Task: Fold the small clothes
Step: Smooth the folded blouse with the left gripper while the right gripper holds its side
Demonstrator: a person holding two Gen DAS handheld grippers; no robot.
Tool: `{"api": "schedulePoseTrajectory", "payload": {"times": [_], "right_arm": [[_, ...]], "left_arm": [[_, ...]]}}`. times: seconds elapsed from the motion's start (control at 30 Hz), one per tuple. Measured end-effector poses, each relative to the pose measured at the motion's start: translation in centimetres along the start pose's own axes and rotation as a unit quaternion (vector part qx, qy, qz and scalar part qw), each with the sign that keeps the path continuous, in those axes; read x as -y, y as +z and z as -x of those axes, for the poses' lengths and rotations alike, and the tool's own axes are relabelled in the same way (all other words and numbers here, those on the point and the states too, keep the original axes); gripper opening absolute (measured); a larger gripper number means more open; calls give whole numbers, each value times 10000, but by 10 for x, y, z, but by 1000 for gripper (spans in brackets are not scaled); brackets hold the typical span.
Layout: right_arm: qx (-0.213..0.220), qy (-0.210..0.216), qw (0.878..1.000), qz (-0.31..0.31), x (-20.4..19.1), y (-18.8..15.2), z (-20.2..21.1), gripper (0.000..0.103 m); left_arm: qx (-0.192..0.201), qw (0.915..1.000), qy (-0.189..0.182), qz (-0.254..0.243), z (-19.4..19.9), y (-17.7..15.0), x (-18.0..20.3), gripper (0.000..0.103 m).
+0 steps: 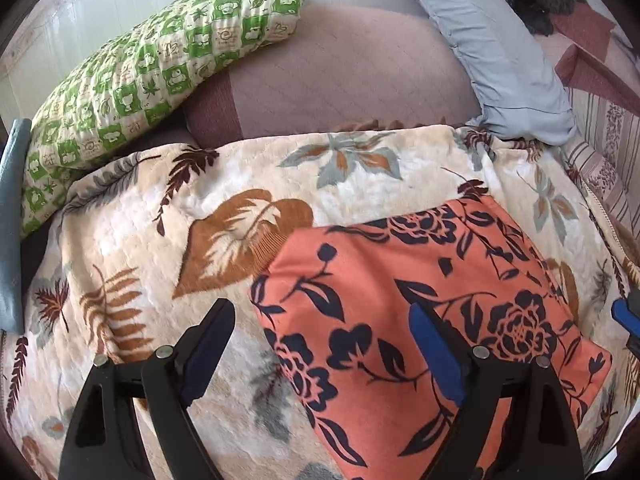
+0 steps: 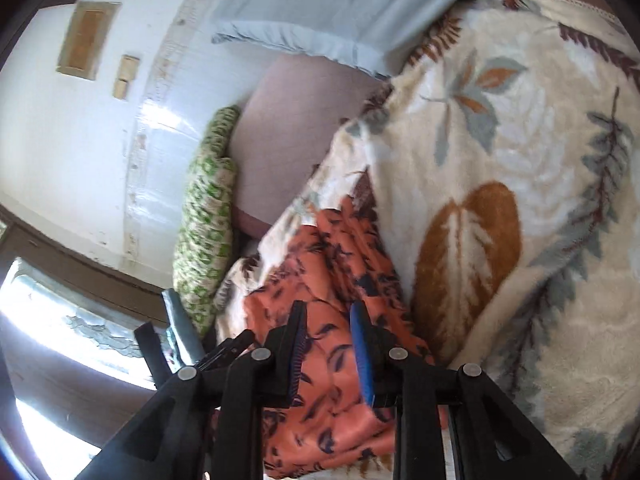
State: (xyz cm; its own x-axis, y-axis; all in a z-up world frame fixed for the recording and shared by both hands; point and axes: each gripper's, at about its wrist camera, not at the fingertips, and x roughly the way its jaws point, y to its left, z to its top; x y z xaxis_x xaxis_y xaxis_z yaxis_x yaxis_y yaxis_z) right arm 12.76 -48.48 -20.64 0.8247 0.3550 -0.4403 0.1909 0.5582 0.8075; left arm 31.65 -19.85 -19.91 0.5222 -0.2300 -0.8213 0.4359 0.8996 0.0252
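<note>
The orange garment [image 1: 424, 304] with a dark blue flower print lies folded on a cream blanket [image 1: 152, 240] printed with brown and grey leaves, which covers the bed. In the left wrist view the left tool [image 1: 320, 344] hangs above the garment with its fingers wide apart; one finger is over the blanket and the other over the cloth, and nothing is pressed between them. At the right edge of this view a small blue part of the right tool [image 1: 626, 312] shows. In the right wrist view the right tool [image 2: 328, 344] has its fingers narrow, with the orange cloth [image 2: 332, 280] seen between and beyond them, but the view is blurred and one cannot tell if the pads press the cloth. A green checked pillow [image 1: 160, 68] lies at the far left, a pale blue pillow [image 1: 500, 52] at the far right, and a pink cushion [image 1: 340, 76] between them against the white wall [image 2: 80, 140].
</note>
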Motion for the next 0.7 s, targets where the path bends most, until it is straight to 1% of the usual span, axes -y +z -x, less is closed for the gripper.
{"api": "schedulePoseTrajectory", "payload": {"times": [0.1,0.13,0.17,0.23,0.27,0.3,0.37,0.4,0.43,0.47,0.53,0.57,0.63,0.7], "right_arm": [[-463,-27,9983,364,-22,-14,-34,26],[-644,-117,9970,421,-25,-19,-45,26],[-789,-295,9953,472,-27,-24,-56,26],[-1124,-770,9895,480,-16,-32,-73,25],[-1313,-887,9866,382,-6,-36,-80,24],[-1388,-848,9864,220,2,-37,-83,23],[-1397,-715,9875,136,4,-34,-79,21],[-1402,-694,9876,149,4,-34,-77,21],[-1347,-637,9888,123,3,-33,-73,22],[-1249,-554,9905,119,1,-32,-67,24],[-965,-433,9942,207,-3,-28,-54,24],[-812,-357,9959,176,-3,-26,-46,24],[-555,-208,9982,23,2,-20,-33,24],[-287,-247,9992,-134,7,-14,-21,24]], "left_arm": [[-140,9997,192,-110,-20,11,2,90],[-220,9993,237,-167,-28,12,4,90],[-332,9988,277,-212,-38,13,7,90],[-517,9981,263,-206,-56,11,10,90],[-609,9977,247,-185,-65,9,11,92],[-661,9973,286,-125,-70,7,12,92],[-641,9975,301,79,-66,9,10,93],[-616,9976,302,84,-61,11,12,93],[-500,9984,279,30,-53,14,17,92],[-305,9993,206,-27,-43,17,22,92],[75,9999,-68,-131,-22,26,38,92],[167,9994,-137,-256,-16,31,49,92],[120,9978,-55,-645,-18,40,76,92],[-92,9957,26,-923,-34,45,98,92]]}}
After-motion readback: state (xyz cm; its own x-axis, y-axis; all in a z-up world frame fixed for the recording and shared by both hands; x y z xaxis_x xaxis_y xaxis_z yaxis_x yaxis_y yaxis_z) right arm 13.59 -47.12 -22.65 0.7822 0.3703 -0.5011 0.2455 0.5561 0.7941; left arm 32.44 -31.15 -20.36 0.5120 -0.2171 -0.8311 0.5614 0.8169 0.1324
